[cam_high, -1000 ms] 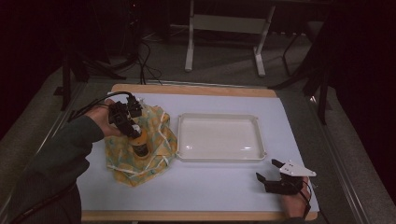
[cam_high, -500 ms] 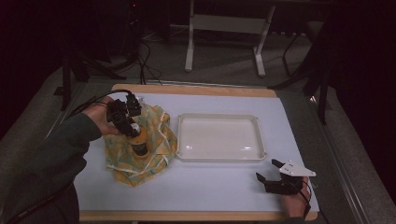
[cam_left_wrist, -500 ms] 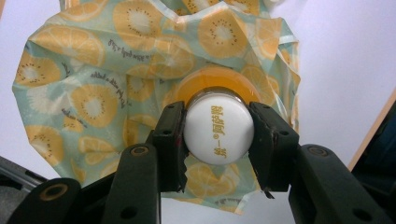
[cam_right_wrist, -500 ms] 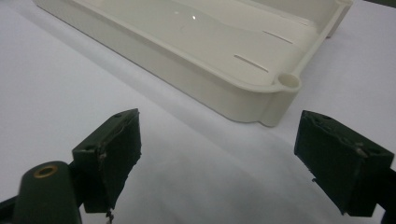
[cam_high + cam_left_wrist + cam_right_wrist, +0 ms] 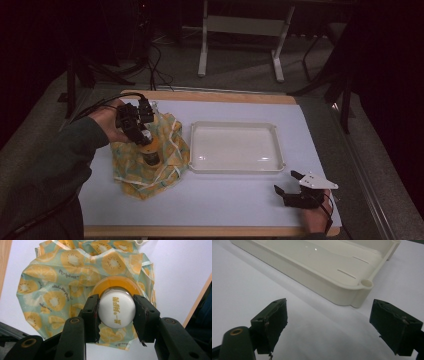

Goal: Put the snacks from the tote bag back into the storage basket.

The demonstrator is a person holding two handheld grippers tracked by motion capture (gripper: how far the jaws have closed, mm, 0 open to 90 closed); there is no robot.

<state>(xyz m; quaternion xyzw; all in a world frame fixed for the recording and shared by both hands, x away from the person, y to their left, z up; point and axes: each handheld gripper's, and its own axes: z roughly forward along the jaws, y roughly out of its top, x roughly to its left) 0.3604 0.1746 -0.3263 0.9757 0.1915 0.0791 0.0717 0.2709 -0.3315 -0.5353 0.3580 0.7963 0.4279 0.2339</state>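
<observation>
figure: two hand-held grippers at a white-topped table, seen from above and along each pair of jaws. my left gripper (image 5: pixel 117 312) is clamped on the white cap (image 5: pixel 117 311) of a small bottle (image 5: pixel 150 151) holding orange liquid; in the left gripper view one black jaw presses each side of the cap, which bears printed characters. the bottle stands upright on a citrus-print cloth (image 5: pixel 60 285), crumpled over the left part of the table (image 5: pixel 240 200), nearer the far edge than the near one. its long axis is vertical, so i meet it from above, looking almost straight down its length, with the orange shoulder showing as a ring behind the cap. i cannot tell whether its base rests on the cloth or is lifted clear.

my right gripper (image 5: pixel 295 192) lies low by the near right corner of the table, jaws wide apart and holding nothing. in the right gripper view they frame bare tabletop, with the corner of an empty cream tray (image 5: pixel 352 293) just beyond them.

the tray sits mid-table, just to the right of the cloth, its long sides parallel to the near edge. judged from this layout, the tray lies to the bottle's right, between my two grippers; my left is the one engaged, and a short carry rightward would reach the tray's left rim.
</observation>
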